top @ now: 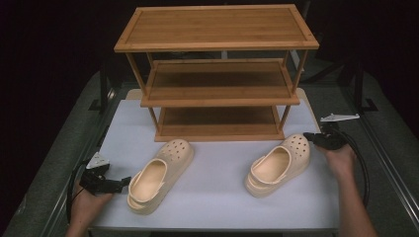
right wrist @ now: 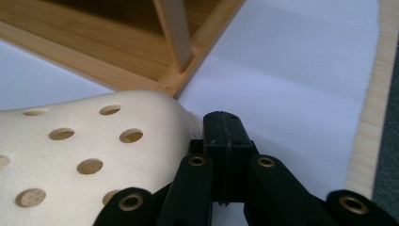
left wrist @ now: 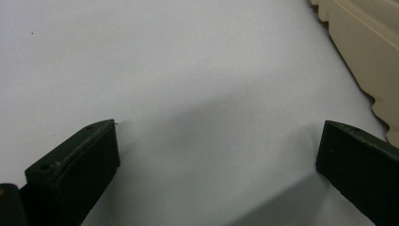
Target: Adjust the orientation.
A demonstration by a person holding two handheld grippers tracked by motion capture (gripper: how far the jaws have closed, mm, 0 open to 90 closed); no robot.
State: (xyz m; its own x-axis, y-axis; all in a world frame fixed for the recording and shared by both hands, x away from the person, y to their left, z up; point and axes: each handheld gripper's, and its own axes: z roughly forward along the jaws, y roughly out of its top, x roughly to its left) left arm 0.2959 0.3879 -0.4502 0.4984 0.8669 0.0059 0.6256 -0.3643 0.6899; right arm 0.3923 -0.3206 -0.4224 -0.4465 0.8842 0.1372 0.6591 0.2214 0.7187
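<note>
The right claw [right wrist: 221, 141] rises from the bottom edge with its two black jaws pressed flat together, nothing between them; its linkage arms with brass-coloured rivets fan out below. Just to its left lies the rounded toe of a cream clog [right wrist: 89, 155], dotted with oval vent holes, its edge touching or nearly touching the jaws. Behind the clog stands the corner of a bamboo shoe rack [right wrist: 117, 52], one upright post rising from its bottom shelf. A white sheet [right wrist: 291, 70] covers the table [right wrist: 371, 117], whose wooden edge shows at right.

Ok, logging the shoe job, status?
Left gripper open beside left clog. Right gripper shut at right clog's toe, holding nothing. Shelf rack clear ahead.
</note>
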